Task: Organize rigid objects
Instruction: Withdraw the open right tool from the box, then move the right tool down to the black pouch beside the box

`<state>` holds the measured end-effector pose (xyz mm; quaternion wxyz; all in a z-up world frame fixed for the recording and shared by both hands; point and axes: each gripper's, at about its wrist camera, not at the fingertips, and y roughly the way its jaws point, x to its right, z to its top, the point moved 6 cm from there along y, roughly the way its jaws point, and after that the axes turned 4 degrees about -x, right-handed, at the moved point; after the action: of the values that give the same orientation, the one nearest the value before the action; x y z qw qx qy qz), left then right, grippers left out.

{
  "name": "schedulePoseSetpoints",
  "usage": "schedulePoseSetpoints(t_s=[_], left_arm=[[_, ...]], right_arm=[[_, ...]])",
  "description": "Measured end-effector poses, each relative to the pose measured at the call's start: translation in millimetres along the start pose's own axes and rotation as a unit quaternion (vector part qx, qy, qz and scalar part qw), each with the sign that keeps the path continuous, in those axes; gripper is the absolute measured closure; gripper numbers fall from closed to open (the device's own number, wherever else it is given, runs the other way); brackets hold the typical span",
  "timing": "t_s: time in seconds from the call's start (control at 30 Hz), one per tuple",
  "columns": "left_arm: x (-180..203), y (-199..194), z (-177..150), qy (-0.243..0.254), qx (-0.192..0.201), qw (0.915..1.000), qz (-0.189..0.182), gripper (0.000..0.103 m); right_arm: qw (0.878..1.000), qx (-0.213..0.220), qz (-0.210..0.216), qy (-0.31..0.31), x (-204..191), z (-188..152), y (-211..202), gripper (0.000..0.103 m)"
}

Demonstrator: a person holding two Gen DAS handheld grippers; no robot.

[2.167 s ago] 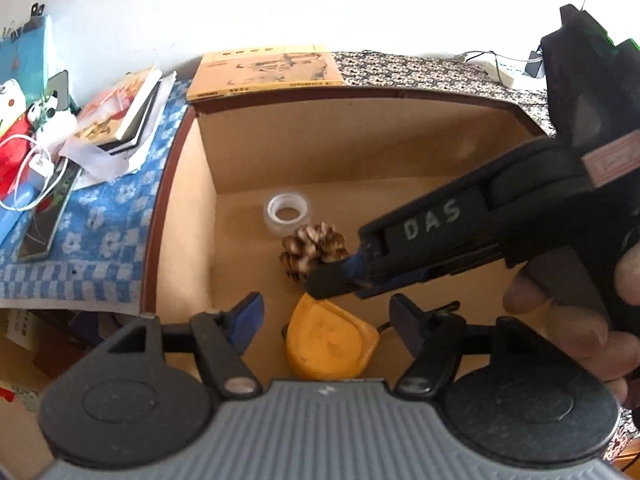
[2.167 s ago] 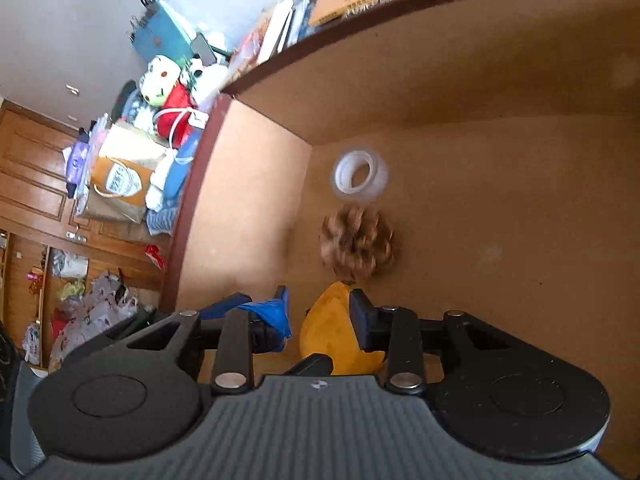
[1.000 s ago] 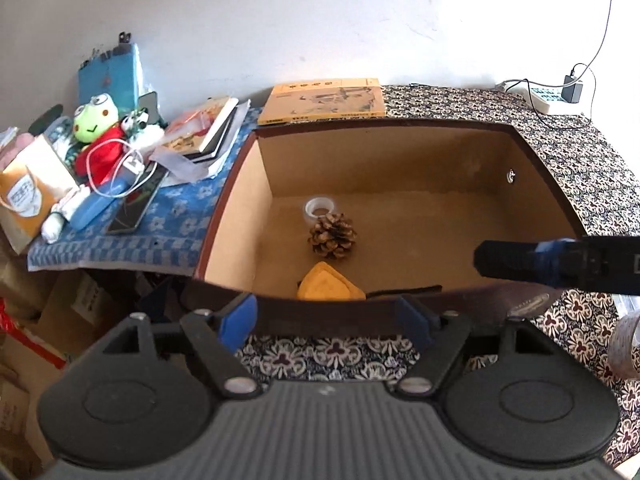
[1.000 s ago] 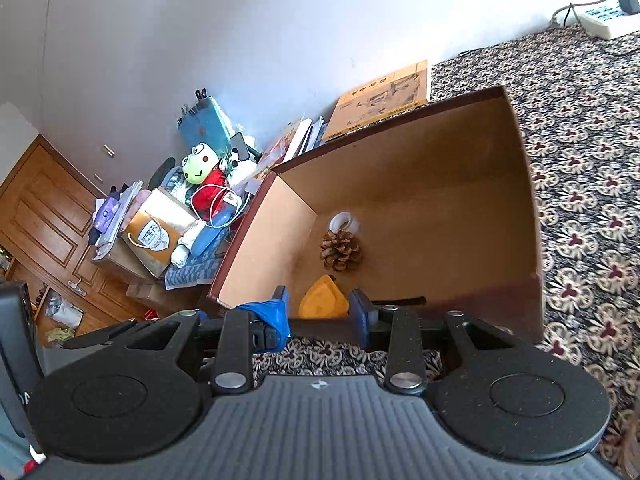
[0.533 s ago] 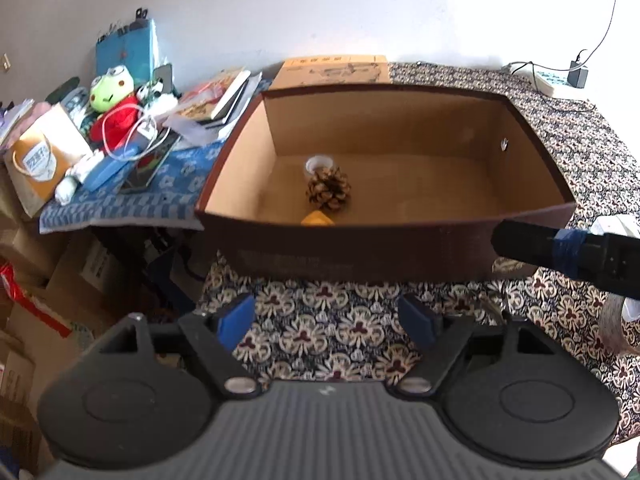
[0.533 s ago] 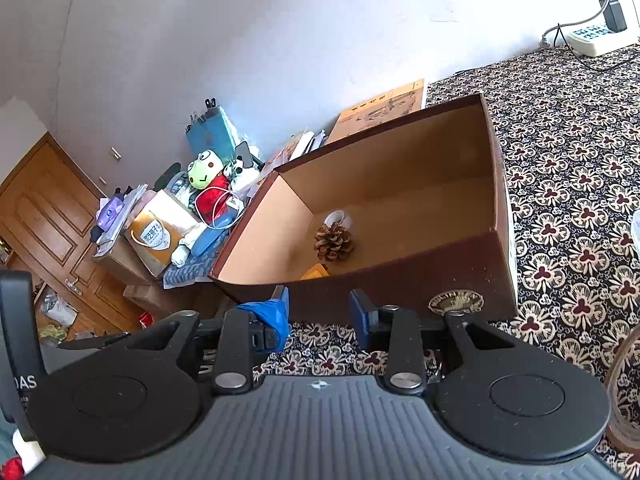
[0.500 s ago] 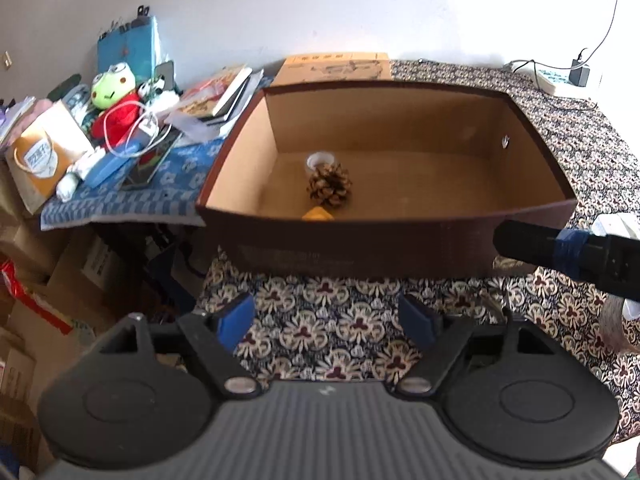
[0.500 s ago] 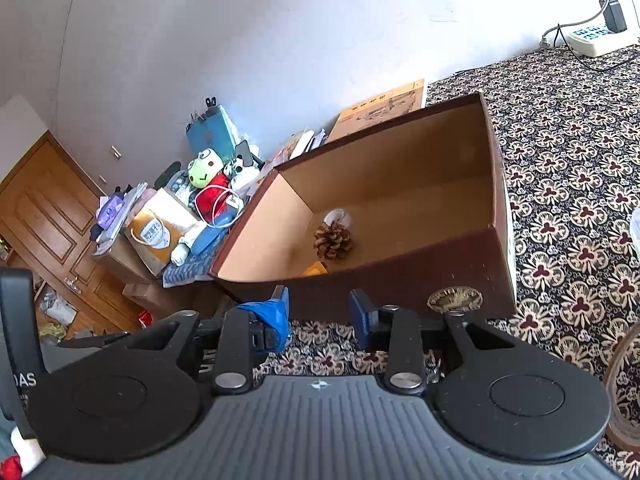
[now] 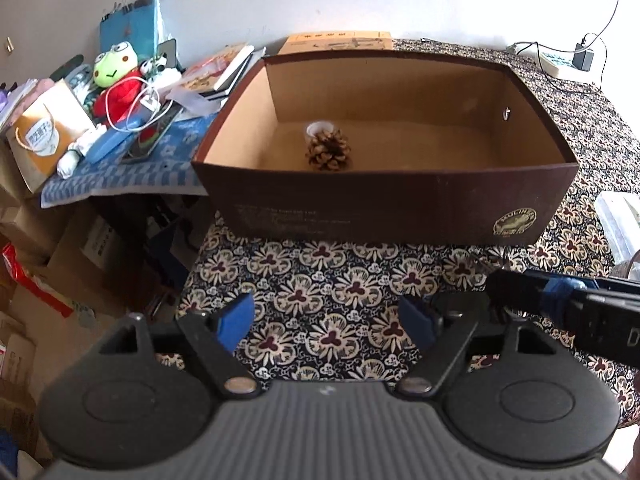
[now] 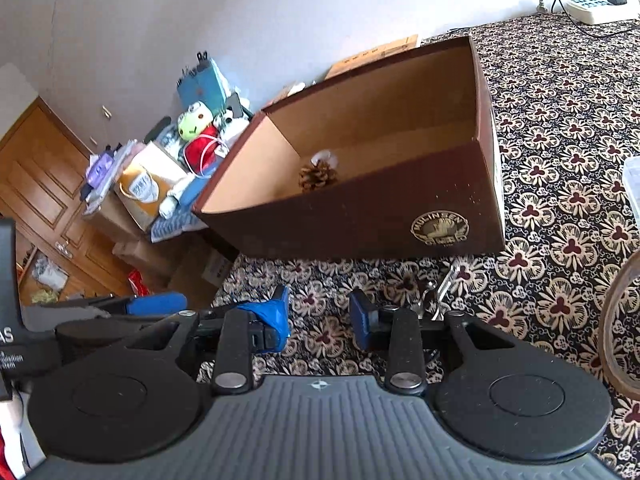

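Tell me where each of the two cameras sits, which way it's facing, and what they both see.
Left wrist: sits behind the open left gripper, faces the brown box head-on; the right gripper crosses lower right.
Right wrist: sits behind the open right gripper, faces the box from its right.
Shared: box, pine cone, tape roll, floral cloth.

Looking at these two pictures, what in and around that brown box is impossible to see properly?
- Box floor nearest the cameras: hidden by its front wall in both views.
- White ring: mostly behind the pinecone, both views.
- Metal object on the cloth: partly behind the right gripper's fingers, unidentifiable.
- Brown curved rim: cut off by the right wrist view's edge.
- Gold emblem: too small to read.
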<state>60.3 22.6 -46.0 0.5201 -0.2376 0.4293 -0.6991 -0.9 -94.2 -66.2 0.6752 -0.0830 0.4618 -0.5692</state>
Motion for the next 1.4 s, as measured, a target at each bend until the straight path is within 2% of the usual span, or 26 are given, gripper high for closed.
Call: schedulePoseSetpoints(t_s=[0.37,0.6,0.8,1.03,1.2,1.4], left_arm=[[4,15,2,0.017,-0.008,0.9998,-0.002,0.023],[9,29,2,0.031,-0.025,0.9987,-0.032,0.023],[17,50,1,0.036,-0.063,0.9952,-0.066,0.023],[29,59,8,0.059,-0.067,0.9916,-0.093,0.023],[35,66,15,0.073,-0.068,0.9899,-0.1,0.023],[29,74,14,0.08,-0.071,0.99,-0.092,0.023]], right_arm=[[1.0,-0.009,-0.004,0.011,9,-3,-1,0.086],[0.999,-0.002,-0.023,0.033,27,-3,-7,0.086],[0.997,0.007,-0.043,0.062,43,-4,-11,0.086],[0.996,0.015,-0.058,0.068,48,0,-13,0.089],[0.997,0.013,-0.044,0.069,46,4,-10,0.09],[0.996,-0.023,-0.025,0.079,45,1,6,0.089]])
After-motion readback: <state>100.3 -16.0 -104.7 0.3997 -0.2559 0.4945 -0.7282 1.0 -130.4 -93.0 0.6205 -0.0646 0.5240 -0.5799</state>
